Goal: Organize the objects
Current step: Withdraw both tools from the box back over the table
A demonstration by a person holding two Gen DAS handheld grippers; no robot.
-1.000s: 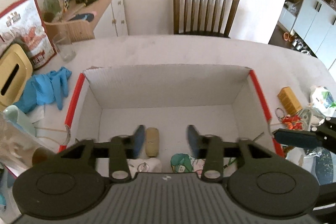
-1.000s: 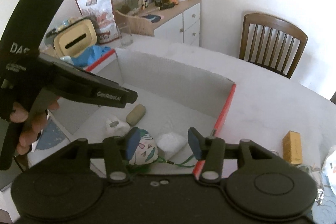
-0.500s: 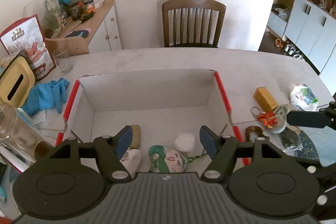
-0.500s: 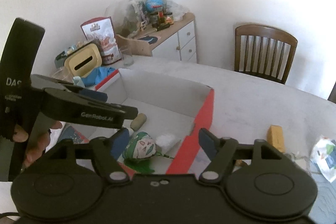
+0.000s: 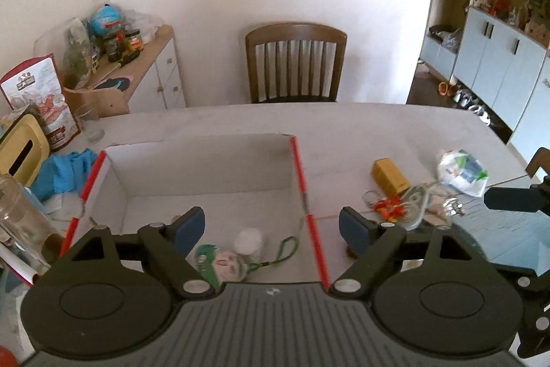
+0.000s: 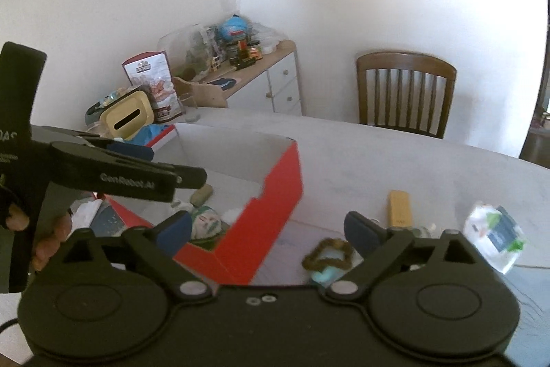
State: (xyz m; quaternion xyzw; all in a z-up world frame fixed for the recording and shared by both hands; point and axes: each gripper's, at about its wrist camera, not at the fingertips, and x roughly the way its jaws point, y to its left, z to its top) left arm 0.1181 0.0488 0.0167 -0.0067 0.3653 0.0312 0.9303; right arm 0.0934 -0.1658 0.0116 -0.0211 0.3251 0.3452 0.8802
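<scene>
Both grippers, left (image 5: 271,226) and right (image 6: 266,227), opening empty at lower frame; best target one loose trinket (image 5: 388,207) right of the box (image 5: 206,164).

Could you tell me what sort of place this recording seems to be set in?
Most likely a home dining room. A wooden chair stands at a large pale table, a sideboard against the wall is crowded with jars and packets, and tall built-in cupboards fill the adjoining area.

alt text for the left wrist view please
The left hand-held gripper, jaws opening and empty, hangs over a red-edged cardboard box on a pale table. A green-and-white pouch and white puff lie inside; a yellow box sits outside.
</scene>
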